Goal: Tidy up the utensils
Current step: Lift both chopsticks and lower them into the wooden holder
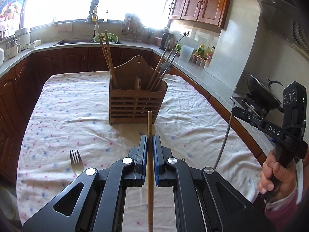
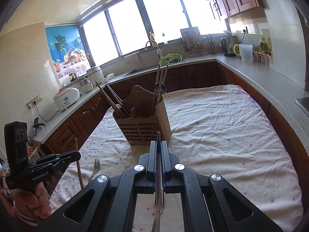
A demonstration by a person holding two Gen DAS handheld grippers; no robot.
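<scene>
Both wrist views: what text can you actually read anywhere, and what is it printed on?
"DAS": on the right gripper body, left wrist view.
"GenRobot.AI": on the left gripper body, right wrist view.
Rice cooker sticker: too small to read.
Bottle labels on the counter: too blurred to read.

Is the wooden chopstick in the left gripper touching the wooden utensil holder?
Apart. In the right wrist view, the wooden chopstick in the left gripper stands well left of the wooden utensil holder, with cloth between them.

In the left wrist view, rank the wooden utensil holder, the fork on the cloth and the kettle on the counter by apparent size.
1. wooden utensil holder
2. fork
3. kettle

The kettle stands much farther off, so its small look says little about true size.
</scene>
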